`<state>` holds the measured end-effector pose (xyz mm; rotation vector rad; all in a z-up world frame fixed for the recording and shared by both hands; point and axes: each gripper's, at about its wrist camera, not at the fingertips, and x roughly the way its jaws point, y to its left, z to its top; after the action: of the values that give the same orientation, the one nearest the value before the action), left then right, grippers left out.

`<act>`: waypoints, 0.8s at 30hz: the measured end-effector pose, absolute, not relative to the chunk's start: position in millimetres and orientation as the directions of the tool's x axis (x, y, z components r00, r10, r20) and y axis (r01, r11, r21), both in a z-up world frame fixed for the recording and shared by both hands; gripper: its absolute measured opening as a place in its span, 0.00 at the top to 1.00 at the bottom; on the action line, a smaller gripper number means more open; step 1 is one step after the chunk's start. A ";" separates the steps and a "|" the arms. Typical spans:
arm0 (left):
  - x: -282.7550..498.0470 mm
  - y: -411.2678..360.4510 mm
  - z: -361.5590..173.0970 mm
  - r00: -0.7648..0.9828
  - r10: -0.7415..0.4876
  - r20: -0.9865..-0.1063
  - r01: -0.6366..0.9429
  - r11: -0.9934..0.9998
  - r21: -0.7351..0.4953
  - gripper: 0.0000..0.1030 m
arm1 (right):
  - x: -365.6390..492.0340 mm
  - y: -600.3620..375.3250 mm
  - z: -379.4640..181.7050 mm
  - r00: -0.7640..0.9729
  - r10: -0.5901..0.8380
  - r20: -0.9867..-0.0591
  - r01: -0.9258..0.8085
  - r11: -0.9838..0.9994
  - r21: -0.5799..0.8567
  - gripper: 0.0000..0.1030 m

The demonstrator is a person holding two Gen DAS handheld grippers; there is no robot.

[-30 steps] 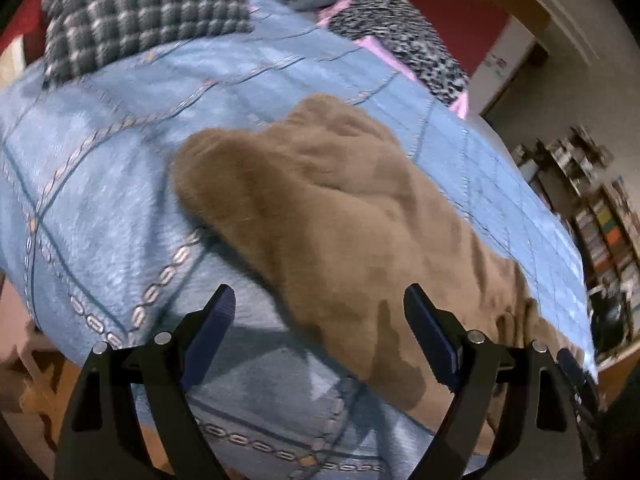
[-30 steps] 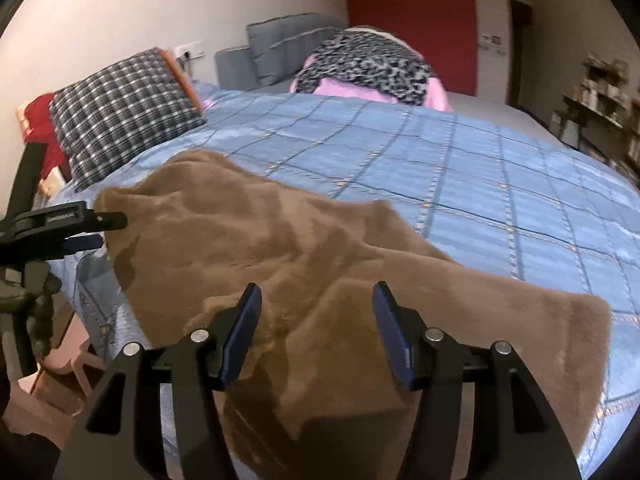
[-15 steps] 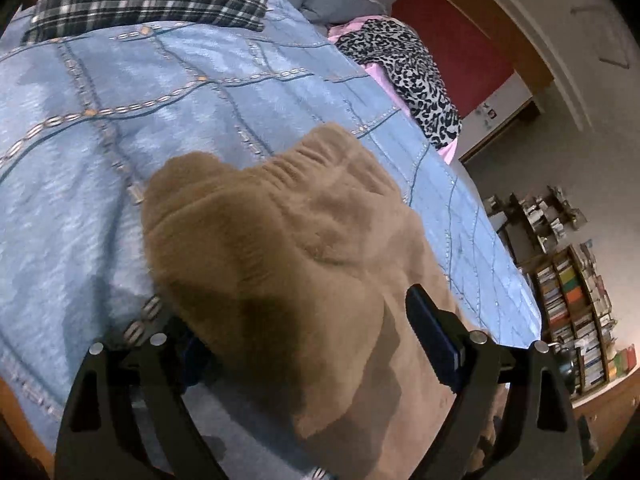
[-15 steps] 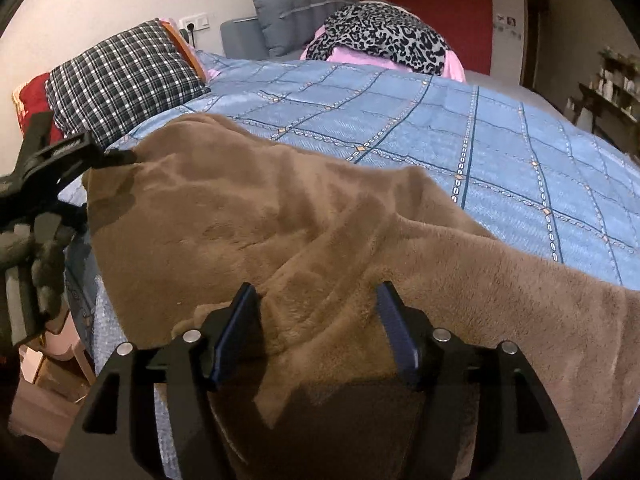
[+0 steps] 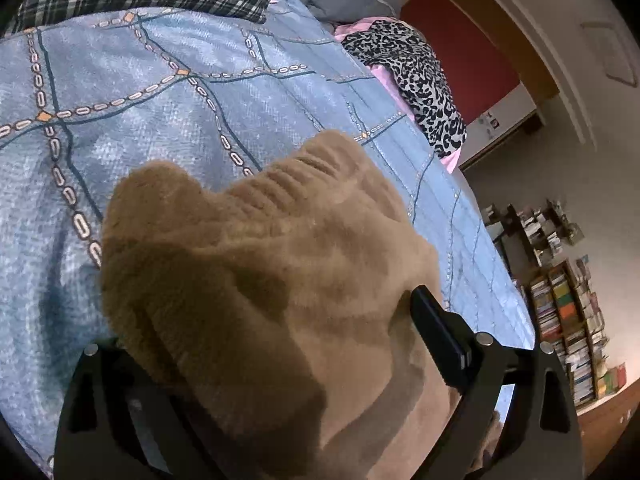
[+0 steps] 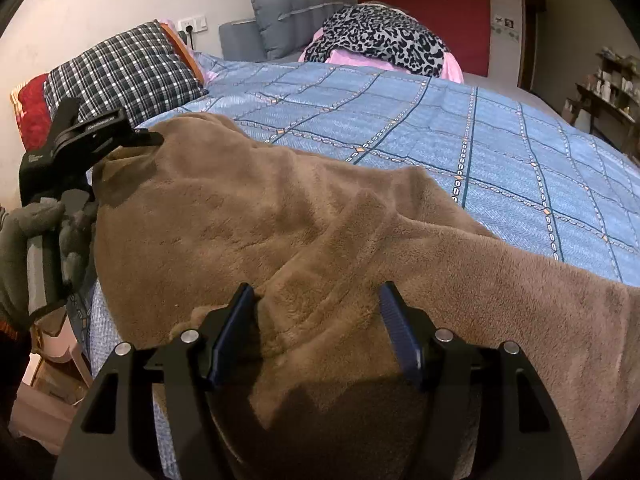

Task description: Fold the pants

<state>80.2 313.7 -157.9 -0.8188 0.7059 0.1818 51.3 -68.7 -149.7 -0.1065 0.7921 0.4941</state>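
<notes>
Brown fleece pants lie spread across the blue patterned bedspread, near the bed's front edge. Their ribbed waistband end bunches up in the left wrist view. My left gripper straddles that end with its jaws opening wide; fabric lies between them and hides the left finger, and the right finger stands clear. In the right wrist view a gloved hand holds the left gripper at the pants' left end. My right gripper is open and low over the pants' middle, a fold of fleece between its fingers.
A plaid pillow lies at the bed's far left, beside a red cushion. A leopard-print cloth on pink fabric and grey cushions lie at the far end. Bookshelves stand along the right wall. The bed edge drops off at lower left.
My left gripper moved forward and down onto the waistband end, and fabric now covers its left finger. My right gripper sank onto the pants and its jaws widened slightly.
</notes>
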 end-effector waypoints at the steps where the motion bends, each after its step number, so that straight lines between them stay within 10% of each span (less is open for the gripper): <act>1: 80.7 314.2 -158.5 0.763 -0.124 -0.634 -0.400 0.680 -0.615 0.10 | 51.2 -68.7 -149.9 0.596 0.385 -0.704 -0.464 0.881 0.089 0.37; 5: 84.4 307.1 -157.3 0.767 -0.163 -0.621 -0.361 0.690 -0.628 0.65 | 50.7 -69.6 -151.1 0.600 0.385 -0.701 -0.463 0.882 0.088 0.37; 24: 86.1 275.1 -113.0 0.820 -0.147 -0.554 -0.258 0.769 -0.585 0.77 | 52.1 -71.5 -146.8 0.592 0.400 -0.700 -0.454 0.883 0.120 0.38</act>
<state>86.1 275.1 -113.0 -0.7028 0.6200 0.0644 52.1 -71.5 -146.8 -0.0738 0.7953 0.4969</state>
